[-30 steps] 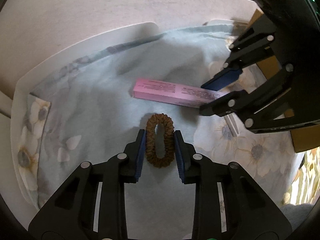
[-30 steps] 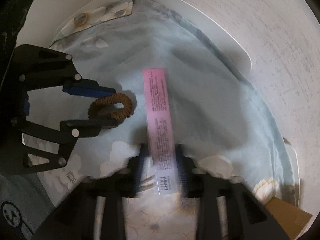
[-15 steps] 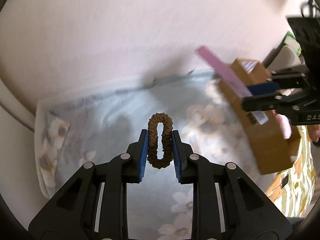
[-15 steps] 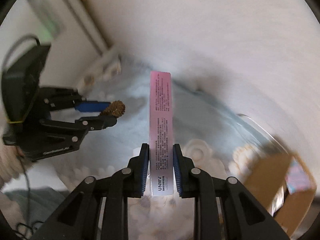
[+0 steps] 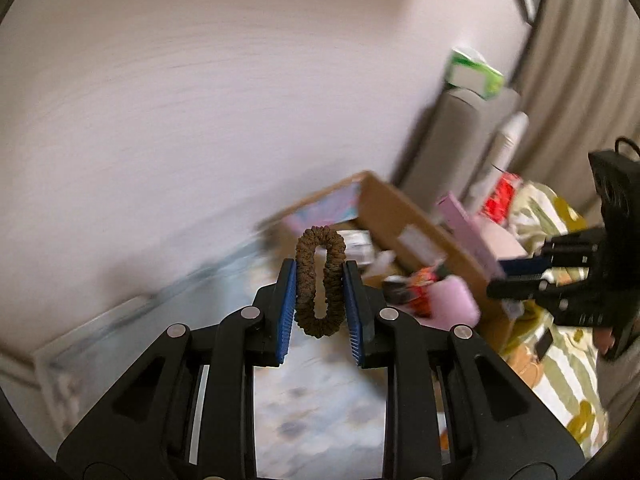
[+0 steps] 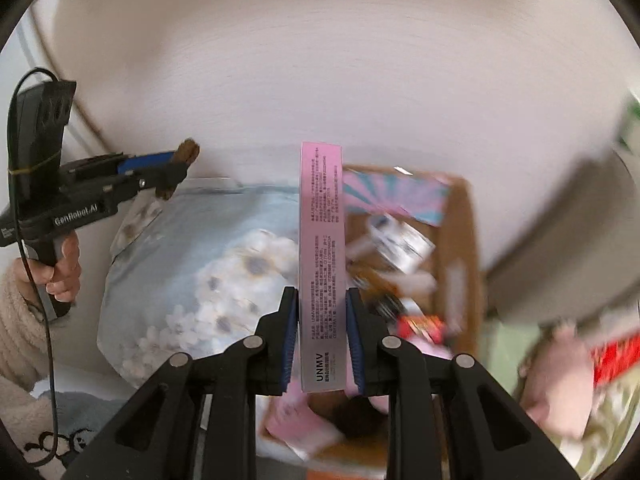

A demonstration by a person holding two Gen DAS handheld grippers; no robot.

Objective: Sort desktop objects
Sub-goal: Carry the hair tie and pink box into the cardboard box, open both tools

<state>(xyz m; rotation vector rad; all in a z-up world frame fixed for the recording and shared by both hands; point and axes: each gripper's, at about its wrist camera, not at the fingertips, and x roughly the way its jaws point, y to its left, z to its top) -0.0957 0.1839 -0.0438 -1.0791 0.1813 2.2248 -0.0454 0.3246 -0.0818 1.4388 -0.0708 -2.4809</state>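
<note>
We have both items off the flowered cloth (image 6: pixel 208 264) and in the air, so the picking-up is done; what remains, as we judge it, is carrying them over to the cardboard box (image 6: pixel 460 240) and letting go. The box is the largest thing concerned: it stands at the cloth's far right edge, open at the top and already crowded with small packets, a pink pouch and a red wrapper among them, though blur keeps us from naming most of its contents. No other loose items show on the cloth, so these two may be the last, but we see only part of it.

Next in size is the pink carton (image 6: pixel 322 240), long and narrow. Our right gripper (image 6: pixel 322 316) is clamped on its lower end, blue pads pressing both long faces, and the carton stands up and away from the jaws, its top edge just left of the box's near wall. In the left wrist view it is blurred, reaching across the box.

Smallest is the brown hair scrunchie (image 5: pixel 320 282). Our left gripper (image 5: pixel 320 308) pinches it between its pads, squeezing the loop into a tall oval that rises above the fingertips. The box lies beyond it and to the right, near but not yet beneath.
</note>
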